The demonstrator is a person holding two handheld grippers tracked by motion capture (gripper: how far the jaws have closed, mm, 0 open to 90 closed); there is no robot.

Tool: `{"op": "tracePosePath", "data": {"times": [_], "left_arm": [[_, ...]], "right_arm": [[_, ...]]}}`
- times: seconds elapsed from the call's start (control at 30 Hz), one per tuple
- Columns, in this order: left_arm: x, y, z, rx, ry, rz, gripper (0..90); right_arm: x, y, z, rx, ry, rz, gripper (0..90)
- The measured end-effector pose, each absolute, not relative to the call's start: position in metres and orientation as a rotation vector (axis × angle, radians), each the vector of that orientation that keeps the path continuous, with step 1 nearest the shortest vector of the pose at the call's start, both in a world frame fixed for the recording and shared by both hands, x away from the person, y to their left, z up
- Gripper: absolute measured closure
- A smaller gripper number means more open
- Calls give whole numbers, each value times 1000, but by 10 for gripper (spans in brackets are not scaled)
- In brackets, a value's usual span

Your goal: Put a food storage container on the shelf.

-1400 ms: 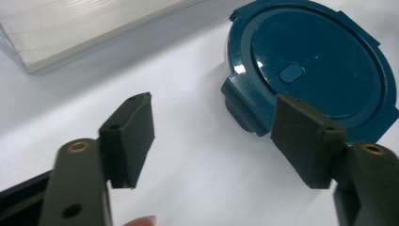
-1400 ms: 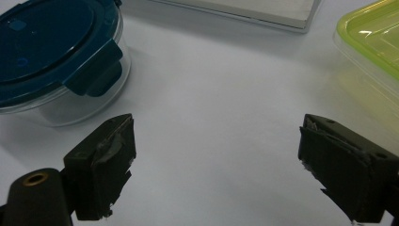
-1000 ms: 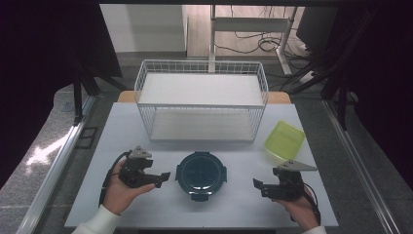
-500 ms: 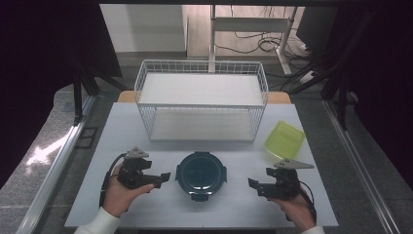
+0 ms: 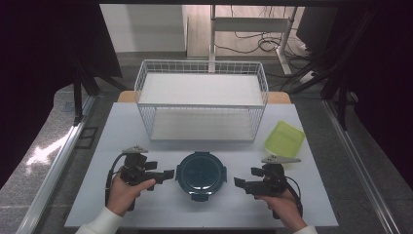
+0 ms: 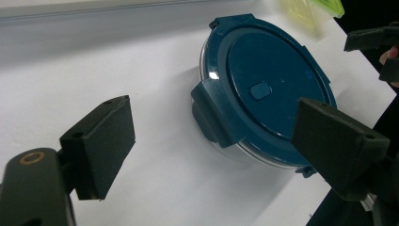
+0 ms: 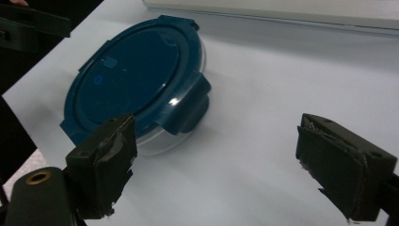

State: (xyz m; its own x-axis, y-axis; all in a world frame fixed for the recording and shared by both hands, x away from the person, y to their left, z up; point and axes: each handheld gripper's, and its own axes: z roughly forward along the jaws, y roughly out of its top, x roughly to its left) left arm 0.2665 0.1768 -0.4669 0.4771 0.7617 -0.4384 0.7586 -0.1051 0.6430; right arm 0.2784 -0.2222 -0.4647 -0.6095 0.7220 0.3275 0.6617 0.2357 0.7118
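Nearest the person, the left claw (image 5: 168, 174) and the right claw (image 5: 239, 183) rest low over the white surface (image 5: 146, 204), both released with nothing between their jaws; the left's jaws have just been opening. Between them, apart from each, sits the round blue-lidded container (image 5: 201, 174), closed. Farther off lie the green lid (image 5: 284, 138) and the wire basket (image 5: 202, 100).

Right gripper (image 5: 239, 183) now nearer the container (image 5: 201, 173); left gripper's (image 5: 164, 174) jaws just opening wider, nothing between.
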Motion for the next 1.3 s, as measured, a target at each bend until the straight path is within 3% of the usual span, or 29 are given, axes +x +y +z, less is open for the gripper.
{"op": "tracePosePath", "data": {"times": [1.3], "left_arm": [[303,150,-498,1815,1312,-267,84]], "right_arm": [[317,-164,-493,1618,2519,1351,90]]}}
